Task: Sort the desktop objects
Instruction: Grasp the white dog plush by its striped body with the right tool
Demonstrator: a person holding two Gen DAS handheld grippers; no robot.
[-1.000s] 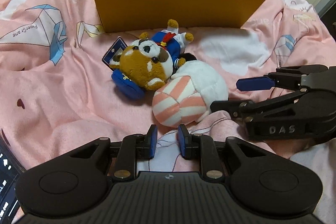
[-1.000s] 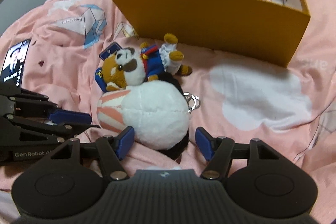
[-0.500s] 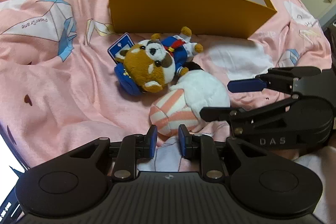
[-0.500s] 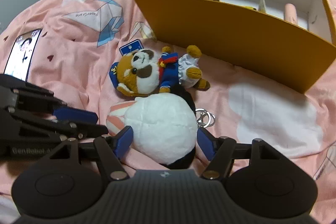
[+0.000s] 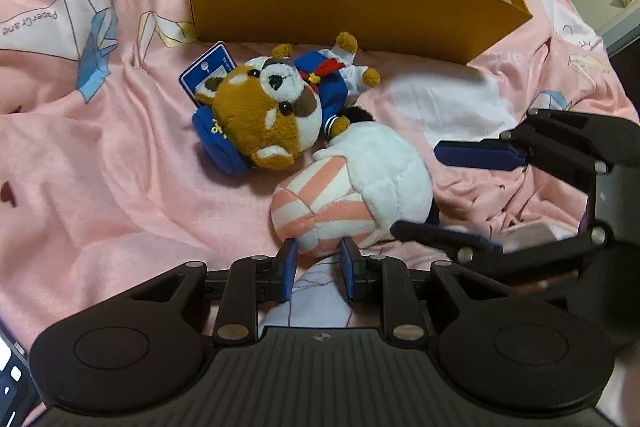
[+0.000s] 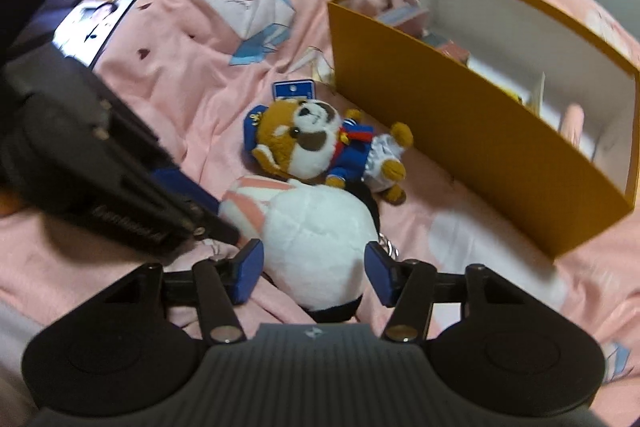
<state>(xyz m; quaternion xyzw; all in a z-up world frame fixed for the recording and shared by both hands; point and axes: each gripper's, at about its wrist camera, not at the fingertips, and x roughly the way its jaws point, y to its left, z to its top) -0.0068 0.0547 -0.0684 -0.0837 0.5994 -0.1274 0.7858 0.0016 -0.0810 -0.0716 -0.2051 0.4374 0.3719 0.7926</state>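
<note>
**Round plush between closing right tongs**

Left wrist view: the left tongs (image 5: 316, 267) stand narrow and empty just short of the round white and pink-striped plush toy (image 5: 352, 199) on the pink printed bedsheet (image 5: 100, 167). A brown sailor-suited plush animal (image 5: 276, 111) touches it; the orange cardboard box (image 5: 340, 7) lies behind.

Right wrist view: the right tongs (image 6: 314, 273) are closing around the plush, pads not yet pressing. The box blocks the far right.

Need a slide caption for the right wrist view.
Right gripper closing around white-and-pink plush, sailor plush and yellow box beyond.

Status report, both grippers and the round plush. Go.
Right gripper closing around the white-and-pink striped round plush. Left gripper narrow, holding nothing. Red panda plush lies against it, toward the yellow box.
</note>
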